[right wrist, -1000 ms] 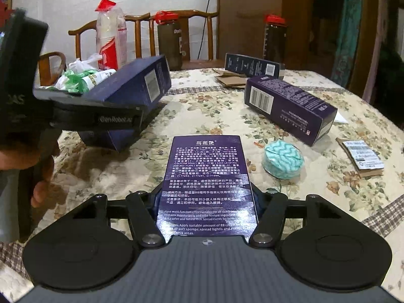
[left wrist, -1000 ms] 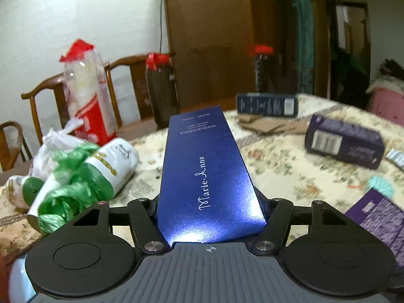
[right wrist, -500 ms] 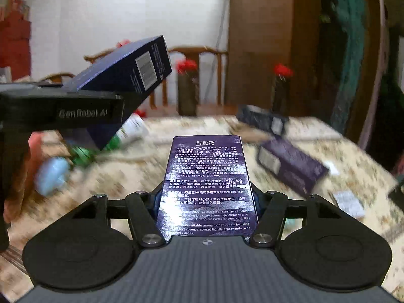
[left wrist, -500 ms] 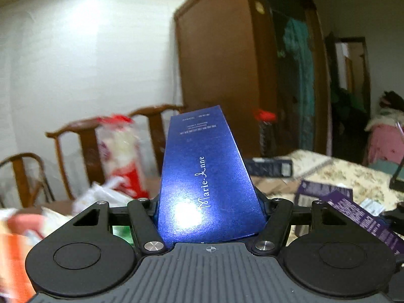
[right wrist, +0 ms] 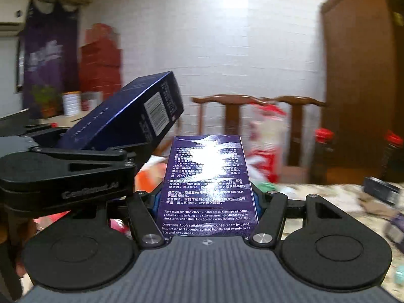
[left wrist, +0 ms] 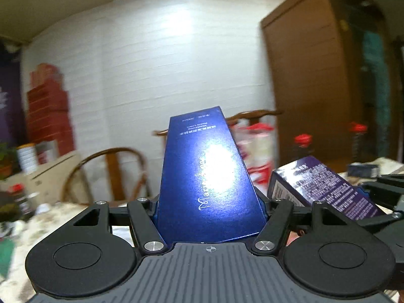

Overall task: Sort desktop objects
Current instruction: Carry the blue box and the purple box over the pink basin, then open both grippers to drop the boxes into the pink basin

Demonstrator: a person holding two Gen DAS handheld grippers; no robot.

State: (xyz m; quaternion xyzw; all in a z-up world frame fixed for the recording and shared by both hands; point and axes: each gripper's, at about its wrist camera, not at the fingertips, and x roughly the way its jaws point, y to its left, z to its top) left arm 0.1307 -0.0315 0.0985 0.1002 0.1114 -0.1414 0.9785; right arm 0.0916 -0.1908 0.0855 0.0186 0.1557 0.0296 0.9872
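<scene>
In the left wrist view, the left claw (left wrist: 209,202) was closed on a shiny blue box (left wrist: 207,176), which stood out forward between its two fingers, raised in front of the white wall (left wrist: 164,75). To its right a purple box (left wrist: 325,189) was visible.

In the right wrist view, the right claw (right wrist: 207,202) gripped the purple box (right wrist: 208,184) in the same way, above the table (right wrist: 335,202). The blue box (right wrist: 131,121) was at the left, tilted upward, held clear of the table.

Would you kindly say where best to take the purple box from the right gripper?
I'd hold the purple box by its free far end, coming from the front, across its long parallel sides; the right gripper clamps only the near end.
</scene>
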